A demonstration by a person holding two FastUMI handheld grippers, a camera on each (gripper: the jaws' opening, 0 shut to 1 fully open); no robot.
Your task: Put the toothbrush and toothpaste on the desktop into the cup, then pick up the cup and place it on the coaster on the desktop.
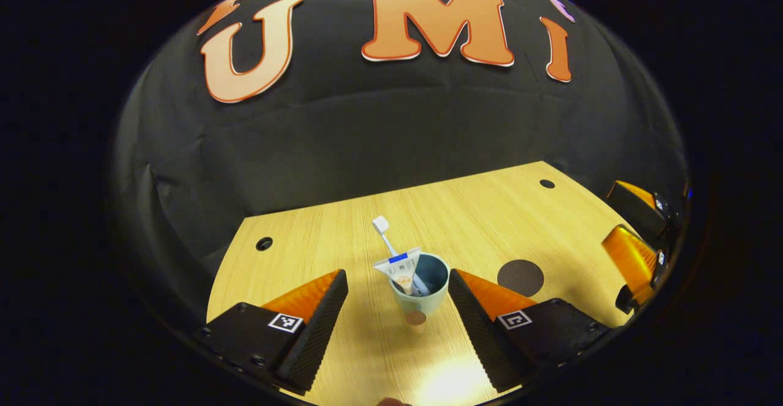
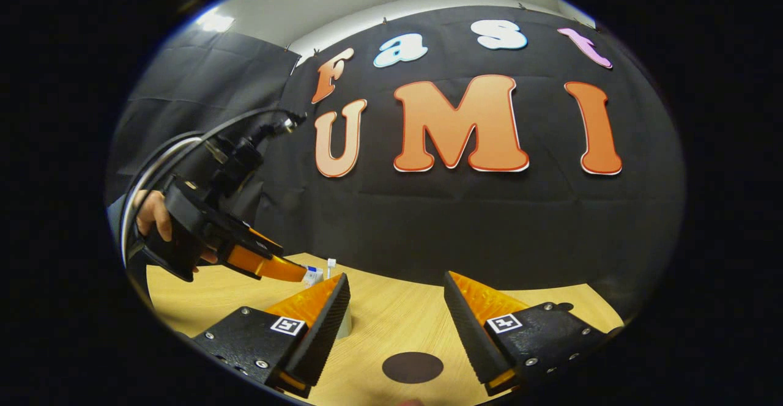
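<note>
The cup [image 1: 419, 291] is standing on the desk [image 1: 489, 222] between the spread fingers of the left gripper [image 1: 397, 314], toothbrush [image 1: 385, 235] and toothpaste [image 1: 400, 268] sticking out. It is looking light, rigid and top-heavy, so gripping low on its wall seems best. The right gripper [image 2: 396, 317] is hanging spread over the coaster [image 2: 413, 367].

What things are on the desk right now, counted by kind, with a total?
Cup: 1
Toothbrush, standing in the cup: 1
Toothpaste, standing in the cup: 1
Coaster, bare, beside the cup: 1
Total: 4
</note>
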